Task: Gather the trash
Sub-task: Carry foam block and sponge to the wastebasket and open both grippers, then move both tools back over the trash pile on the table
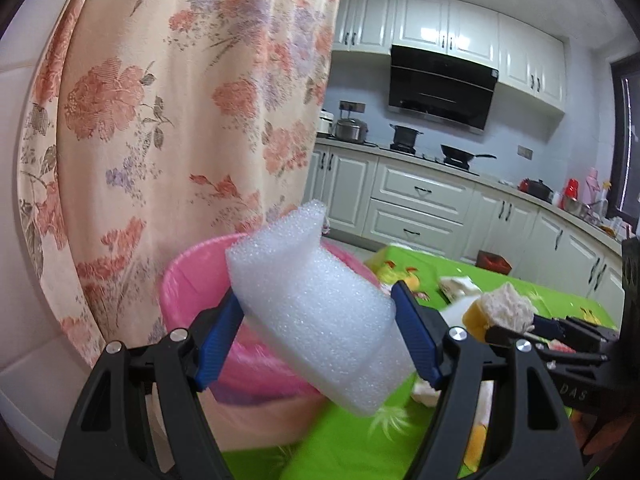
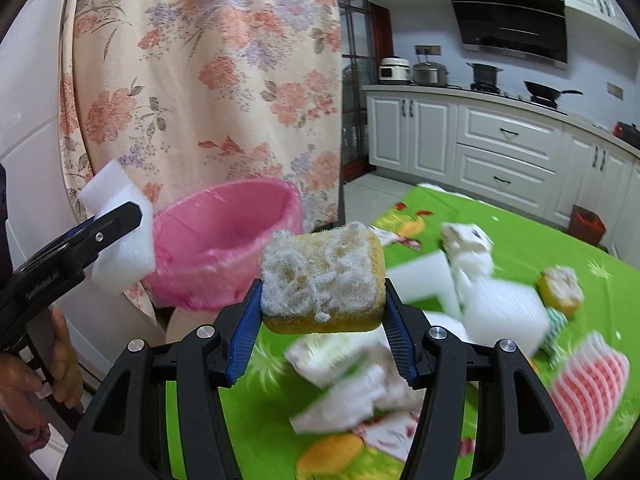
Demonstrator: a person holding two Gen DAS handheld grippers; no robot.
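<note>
Currently in hand: two pieces, none dropped yet.
Left gripper (image 1: 316, 326): clamped on white foam block (image 1: 316, 312), just beside pink-lined bin (image 2: 224, 240).
Right gripper (image 2: 322, 312): closed on worn yellow sponge (image 2: 322, 280), above green tablecloth (image 2: 520, 240).
Left to collect: foam scraps (image 2: 504, 312), second sponge (image 2: 560, 290), wrappers.

Left wrist view looks forward along its fingers, close on the pink bin (image 1: 188, 280) just ahead. Right wrist view faces likewise from further right, bin (image 2: 224, 240) ahead-left. Both share the bin, floral curtain (image 1: 180, 100) and green tablecloth (image 2: 540, 232).
</note>
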